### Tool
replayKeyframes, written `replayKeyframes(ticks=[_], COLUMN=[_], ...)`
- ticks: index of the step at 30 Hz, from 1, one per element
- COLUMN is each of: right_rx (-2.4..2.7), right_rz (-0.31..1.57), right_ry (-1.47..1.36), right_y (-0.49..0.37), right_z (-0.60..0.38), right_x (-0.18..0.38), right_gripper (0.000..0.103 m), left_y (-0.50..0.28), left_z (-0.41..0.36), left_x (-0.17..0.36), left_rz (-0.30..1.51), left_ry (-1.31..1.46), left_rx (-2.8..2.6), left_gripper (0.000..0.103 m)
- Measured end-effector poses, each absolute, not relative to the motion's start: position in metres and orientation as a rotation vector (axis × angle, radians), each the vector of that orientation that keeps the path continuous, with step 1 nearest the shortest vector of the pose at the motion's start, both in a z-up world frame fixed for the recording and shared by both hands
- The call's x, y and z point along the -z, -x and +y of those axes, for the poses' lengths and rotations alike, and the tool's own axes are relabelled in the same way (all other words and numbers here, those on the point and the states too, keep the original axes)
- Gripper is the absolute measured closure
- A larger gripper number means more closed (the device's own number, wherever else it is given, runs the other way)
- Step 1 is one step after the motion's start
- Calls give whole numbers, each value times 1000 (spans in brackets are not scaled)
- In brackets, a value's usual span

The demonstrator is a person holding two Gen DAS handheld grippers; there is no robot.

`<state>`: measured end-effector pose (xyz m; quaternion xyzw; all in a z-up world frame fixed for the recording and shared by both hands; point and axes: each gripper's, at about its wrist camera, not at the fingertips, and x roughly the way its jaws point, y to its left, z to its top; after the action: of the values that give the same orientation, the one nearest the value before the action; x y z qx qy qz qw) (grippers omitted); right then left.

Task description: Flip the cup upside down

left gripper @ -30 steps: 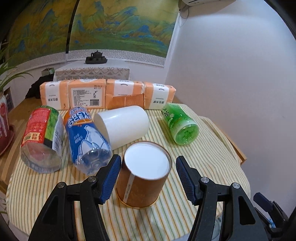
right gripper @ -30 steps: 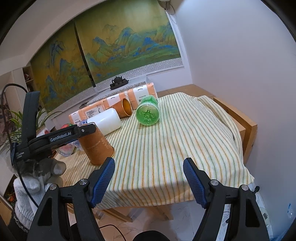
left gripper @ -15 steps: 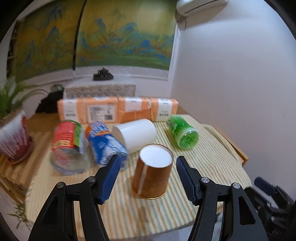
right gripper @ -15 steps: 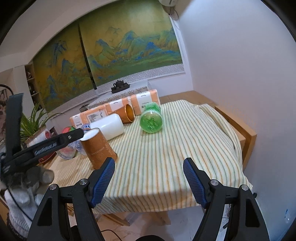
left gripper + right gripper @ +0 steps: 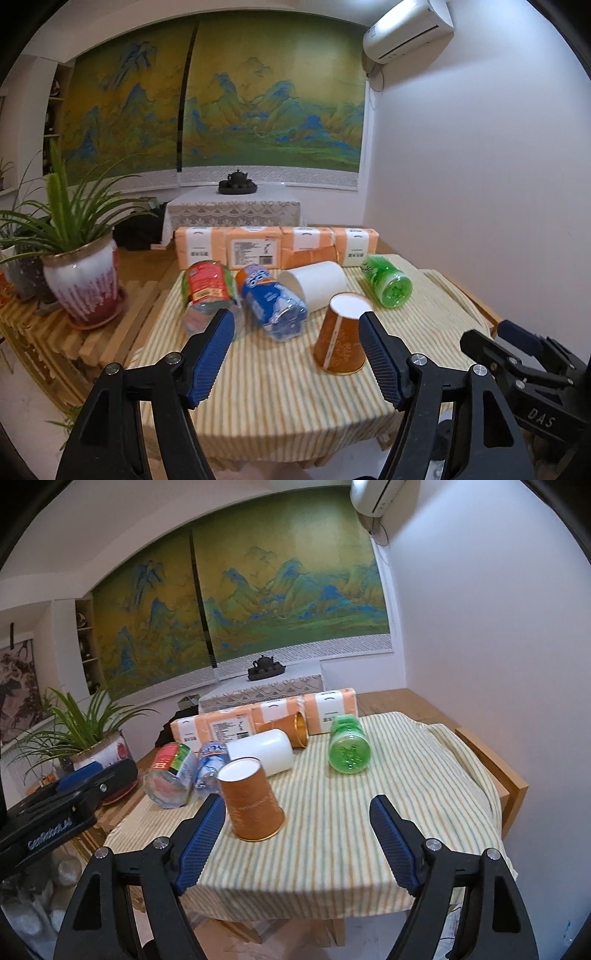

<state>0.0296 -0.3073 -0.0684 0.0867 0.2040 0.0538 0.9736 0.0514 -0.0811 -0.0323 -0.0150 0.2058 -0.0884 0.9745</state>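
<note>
Both hand-held grippers wide apart, empty; orange cup [image 5: 341,336] inverted, second cup [image 5: 297,729] half hidden.

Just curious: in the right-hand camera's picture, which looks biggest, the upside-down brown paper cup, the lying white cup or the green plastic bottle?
1. Upside-down brown paper cup, though it is nearest.
2. Lying white cup and green plastic bottle: too alike to rank.

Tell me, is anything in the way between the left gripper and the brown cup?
No, nothing visible is. The left gripper is open and apart from the brown cup, which stands upside down on the striped cloth just ahead of its fingers.
</note>
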Motion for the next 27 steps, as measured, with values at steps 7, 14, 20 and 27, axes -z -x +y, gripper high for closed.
replayKeyframes(ticks=[7,14,20,27], right_rx=[-134,-136,-116,-108], right_rz=[420,403,385,368], right_ry=[-159,-130,-92,-77], right_y=[-29,-23,-18,-14], right_z=[-290,-276,-267,-262], right_x=[69,70,73,73], right_gripper=[25,18,14,11], left_y=[-37,-24,-17,-16], left_z=[-65,-52,-45,-43], left_x=[41,46,45,40], left_rz=[444,435,408,381], left_ry=[34,33,39,45], left_rx=[145,96,68,48], left_gripper=[30,28,14,1])
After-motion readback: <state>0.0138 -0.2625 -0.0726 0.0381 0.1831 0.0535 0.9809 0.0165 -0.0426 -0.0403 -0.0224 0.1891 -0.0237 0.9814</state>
